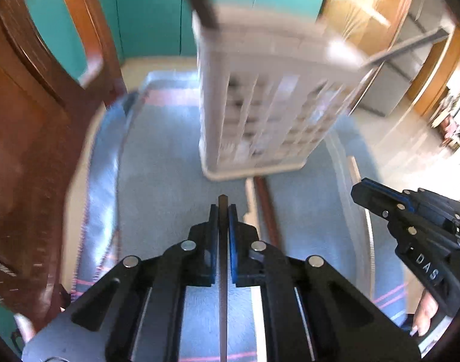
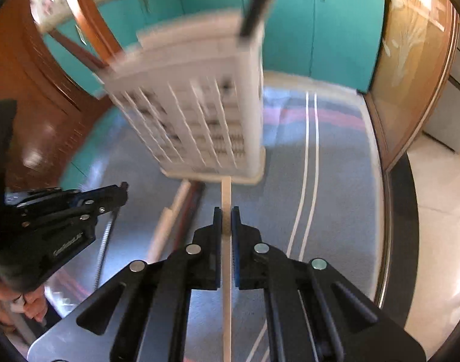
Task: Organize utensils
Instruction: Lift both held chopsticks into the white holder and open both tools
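Note:
A white slotted utensil holder (image 1: pixel 260 102) stands on a blue cloth; it also shows in the right wrist view (image 2: pixel 206 105), with a dark utensil (image 2: pixel 257 3) sticking out of its top. My left gripper (image 1: pixel 223 211) is shut on a thin dark stick (image 1: pixel 222 271), its tip just short of the holder's base. My right gripper (image 2: pixel 226 214) is shut on a pale wooden stick (image 2: pixel 226 271) that reaches the holder's base. Each gripper shows in the other's view: the right gripper (image 1: pixel 411 220) and the left gripper (image 2: pixel 64 211).
A white stick (image 2: pixel 166 223) and a brown stick (image 1: pixel 267 208) lie on the blue cloth (image 1: pixel 169 166) in front of the holder. A wooden chair (image 1: pixel 34 120) stands at the left. Teal cabinets (image 2: pixel 335 30) are behind. The table's edge (image 2: pixel 392 196) runs at the right.

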Tool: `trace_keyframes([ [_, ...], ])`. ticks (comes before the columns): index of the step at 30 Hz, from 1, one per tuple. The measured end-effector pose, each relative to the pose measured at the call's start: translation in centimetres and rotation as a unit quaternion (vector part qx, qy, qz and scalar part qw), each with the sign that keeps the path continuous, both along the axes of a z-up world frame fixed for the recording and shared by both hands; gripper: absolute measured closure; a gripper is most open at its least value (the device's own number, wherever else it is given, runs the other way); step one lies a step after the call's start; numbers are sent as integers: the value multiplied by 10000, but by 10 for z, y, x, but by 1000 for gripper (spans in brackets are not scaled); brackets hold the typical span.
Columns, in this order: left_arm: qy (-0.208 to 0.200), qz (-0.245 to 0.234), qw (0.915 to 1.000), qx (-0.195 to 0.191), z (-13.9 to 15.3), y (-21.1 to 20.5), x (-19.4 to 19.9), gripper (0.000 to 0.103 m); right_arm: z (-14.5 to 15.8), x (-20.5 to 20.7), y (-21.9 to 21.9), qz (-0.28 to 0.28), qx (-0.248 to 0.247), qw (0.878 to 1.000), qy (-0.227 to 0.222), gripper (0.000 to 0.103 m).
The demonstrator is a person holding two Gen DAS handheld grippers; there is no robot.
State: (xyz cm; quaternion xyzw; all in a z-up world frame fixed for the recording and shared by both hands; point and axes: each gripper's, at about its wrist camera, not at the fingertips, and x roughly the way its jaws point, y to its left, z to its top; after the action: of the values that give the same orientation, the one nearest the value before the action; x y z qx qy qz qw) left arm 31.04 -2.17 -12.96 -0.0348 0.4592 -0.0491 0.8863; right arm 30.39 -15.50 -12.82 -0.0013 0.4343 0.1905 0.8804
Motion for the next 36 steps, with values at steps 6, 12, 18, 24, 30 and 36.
trace_keyframes([
  [6,-1012,-160,9942,-313,78,14,-43,96,62,-40,-27,330,666,9954,-599,96],
  [12,-2033,-238,9779,-428,158,17,-79,96,128,-52,-49,275,1224,9852,-1168,96],
  [18,-2868,30,9555,-683,222,32,-74,96,192,-46,-57,-163,1658,9674,-1910,96],
  [24,-3284,508,9372,-1061,237,50,-55,96,224,-31,-69,-645,2082,9429,-2521,96],
  [30,-3389,1006,9289,-1108,228,64,-35,96,215,-13,-67,-1179,1850,9243,-3124,96],
  [36,-3248,1096,9296,-1351,221,76,-26,96,175,17,-43,-1113,1430,9429,-2796,96],
])
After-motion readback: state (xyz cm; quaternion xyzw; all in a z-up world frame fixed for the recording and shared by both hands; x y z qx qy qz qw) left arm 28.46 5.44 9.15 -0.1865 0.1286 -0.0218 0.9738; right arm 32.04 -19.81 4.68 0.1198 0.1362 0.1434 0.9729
